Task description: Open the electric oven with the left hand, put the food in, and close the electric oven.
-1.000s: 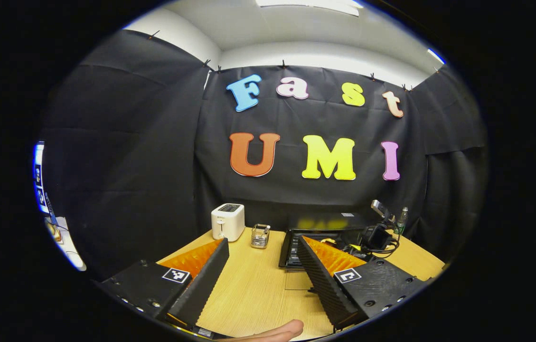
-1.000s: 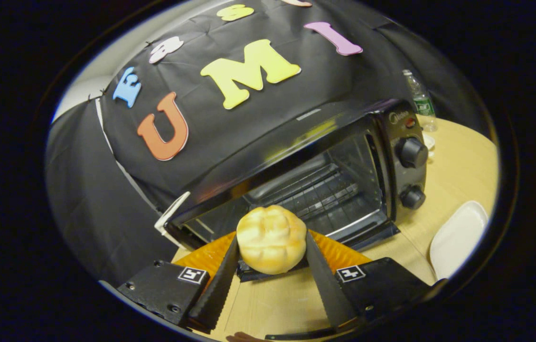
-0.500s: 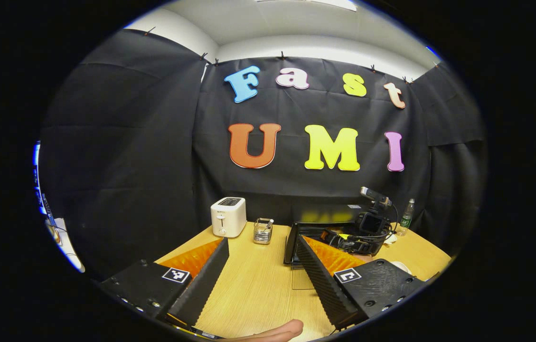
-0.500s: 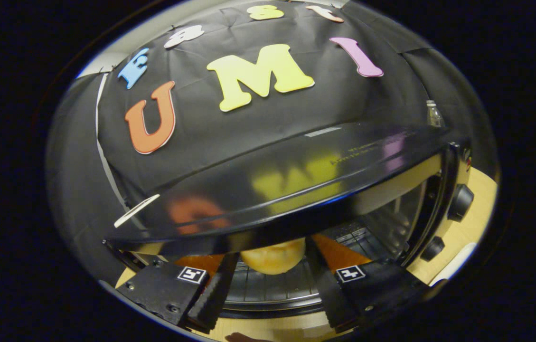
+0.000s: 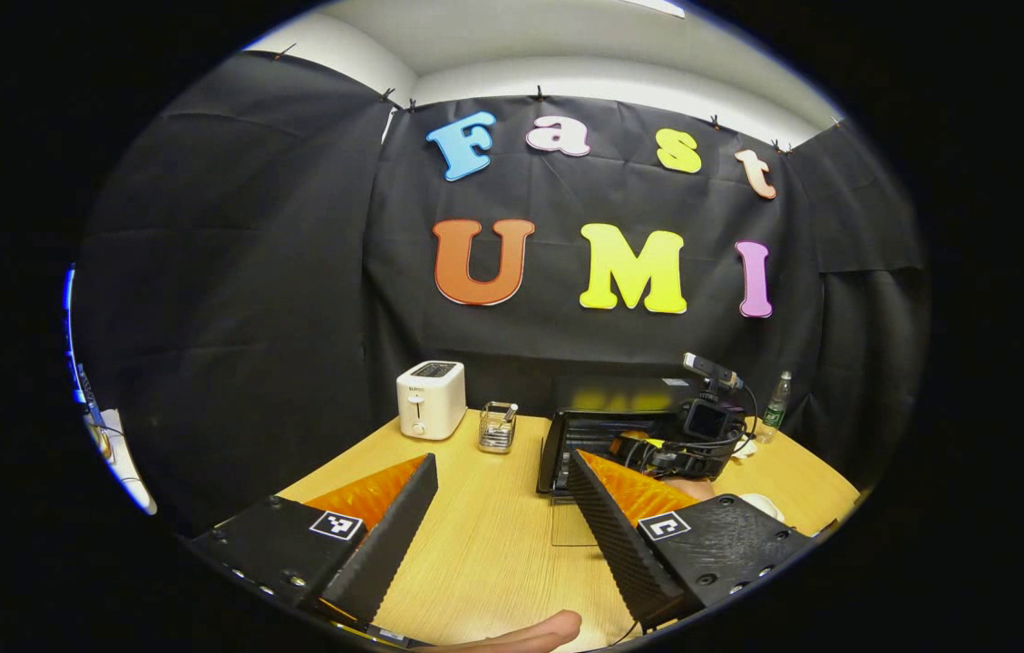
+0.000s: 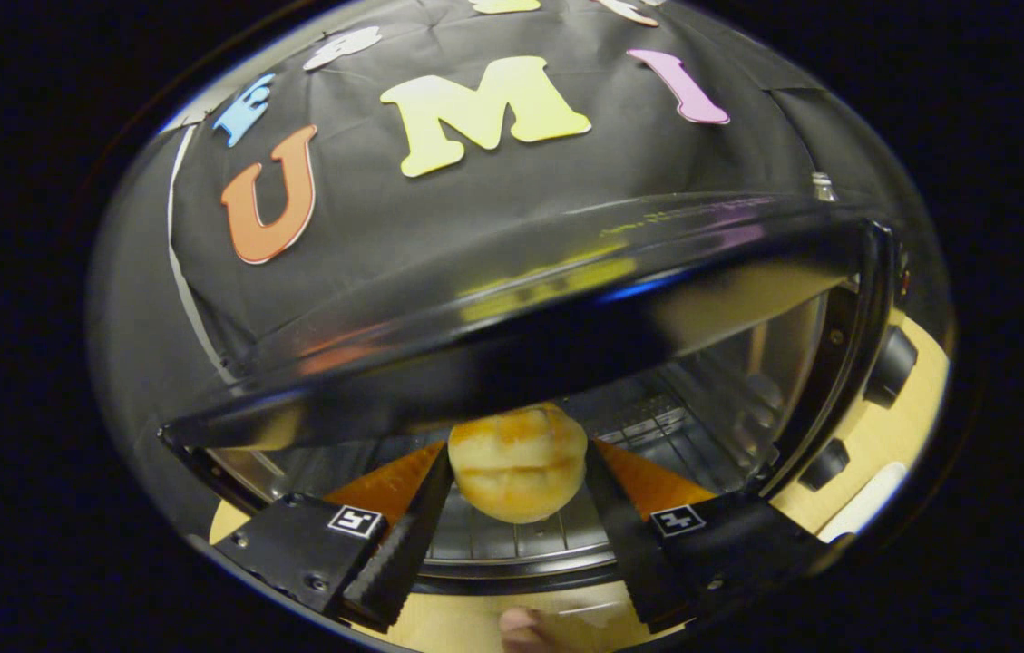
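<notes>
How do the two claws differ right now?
The right claw is shut on a bread bun, while the left claw is open and holds nothing. The right claw reaches into the open oven above its rack; the left claw hangs over the wooden table. Both have two ridged fingers.
</notes>
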Tool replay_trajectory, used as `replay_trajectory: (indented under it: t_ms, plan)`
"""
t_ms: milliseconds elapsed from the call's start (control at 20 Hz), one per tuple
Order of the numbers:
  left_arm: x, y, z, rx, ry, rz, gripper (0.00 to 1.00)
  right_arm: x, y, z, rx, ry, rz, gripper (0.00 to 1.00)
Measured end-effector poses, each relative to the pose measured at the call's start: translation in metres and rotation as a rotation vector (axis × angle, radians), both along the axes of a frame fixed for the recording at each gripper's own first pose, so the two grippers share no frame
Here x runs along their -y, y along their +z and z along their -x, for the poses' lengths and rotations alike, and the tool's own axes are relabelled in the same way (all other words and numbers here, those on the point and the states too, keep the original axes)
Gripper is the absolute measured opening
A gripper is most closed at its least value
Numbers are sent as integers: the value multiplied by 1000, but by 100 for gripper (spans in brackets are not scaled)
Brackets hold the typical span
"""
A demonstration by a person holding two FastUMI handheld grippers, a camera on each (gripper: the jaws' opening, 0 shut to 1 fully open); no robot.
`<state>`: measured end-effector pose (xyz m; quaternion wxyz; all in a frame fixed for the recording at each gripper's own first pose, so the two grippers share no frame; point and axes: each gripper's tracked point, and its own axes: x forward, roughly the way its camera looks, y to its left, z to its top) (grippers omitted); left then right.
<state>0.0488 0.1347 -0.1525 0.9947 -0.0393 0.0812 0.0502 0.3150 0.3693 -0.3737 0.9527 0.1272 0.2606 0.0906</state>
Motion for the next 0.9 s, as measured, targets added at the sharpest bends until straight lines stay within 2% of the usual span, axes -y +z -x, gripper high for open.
replay_trajectory:
  t_ms: [50,200,250,350,400,500,550,650,700,750,900]
  plan:
    - [2,2,4,-1,-1,-3,95,-1,2,2,8,14,-11,93]
    - [13,6,17,1,-19,-8,94,-2,14,4,60,89,28,92]
    - [16,7,21,2,-25,-10,95,-2,18,6,75,94,53,97]
    - [19,7,27,2,-27,-9,94,4,20,15,70,95,62,94]
    - [21,6,30,-5,-28,-7,95,7,26,22,73,95,45,98]
    - [25,4,32,-16,-31,-3,95,15,42,40,80,106,23,95]
    - [27,3,33,-21,-31,-3,95,19,51,49,93,106,15,98]
    - [29,-2,33,-37,-31,-11,95,32,71,66,118,110,8,94]
    - [31,-4,33,-46,-30,-17,95,39,81,76,131,113,5,98]
    - [32,-8,33,-55,-28,-21,95,45,93,86,149,119,-8,94]
    - [41,-18,32,-81,-35,-16,95,72,123,115,190,123,-9,94]
